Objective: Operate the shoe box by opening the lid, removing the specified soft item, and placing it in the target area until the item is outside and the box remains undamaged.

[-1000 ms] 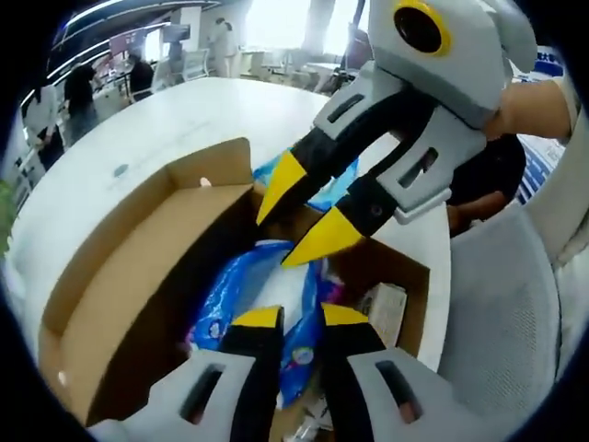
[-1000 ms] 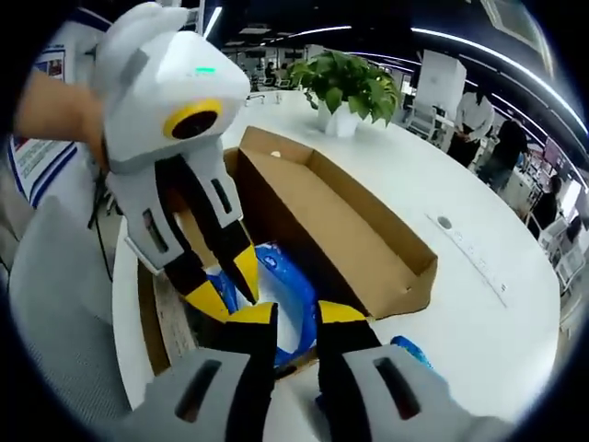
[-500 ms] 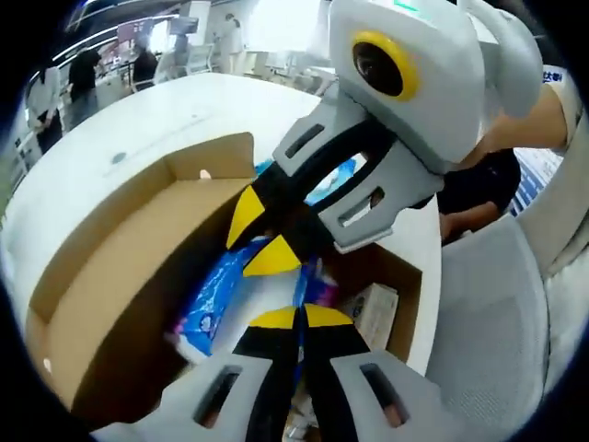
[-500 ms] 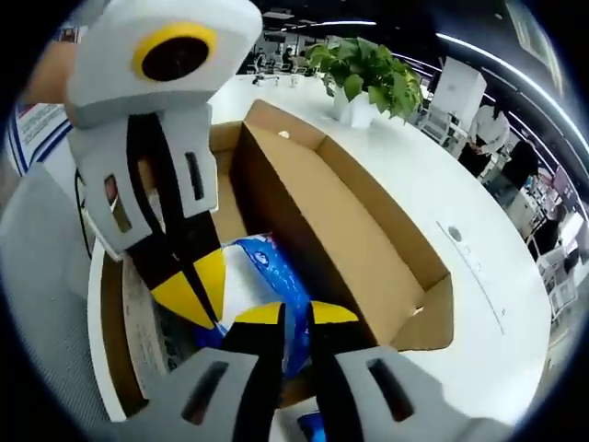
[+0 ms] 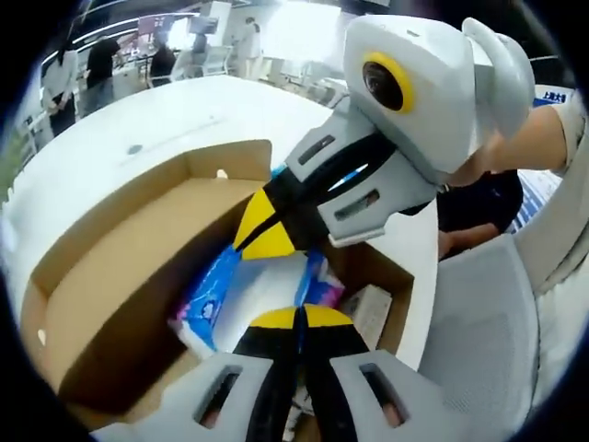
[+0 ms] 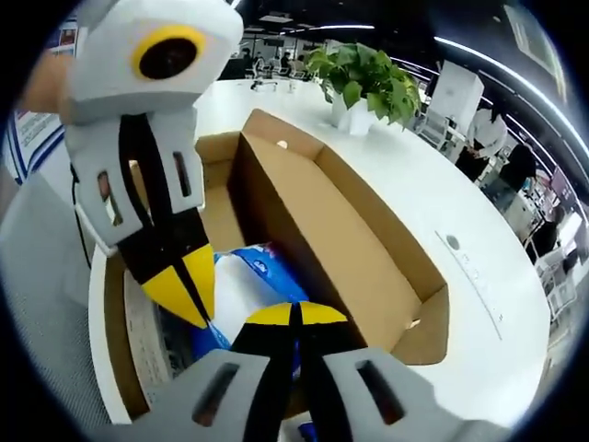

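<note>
Lid (image 6: 350, 230) open, step one done; both my grippers, left (image 5: 296, 318) & right (image 6: 294, 313), are pinched shut on the blue-white soft pack (image 5: 262, 290), which sits inside the box (image 6: 115, 313), not yet out; lift & placing left. Pack's long axis runs along the box's length

text: I read nothing for sure | blue poster (image 5: 541, 97): white characters at my left view's edge, too small to make out | blue pack (image 6: 260, 276) in the box (image 6: 350, 249): printed marks, blurred | poster (image 6: 26, 147): lines unreadable
</note>
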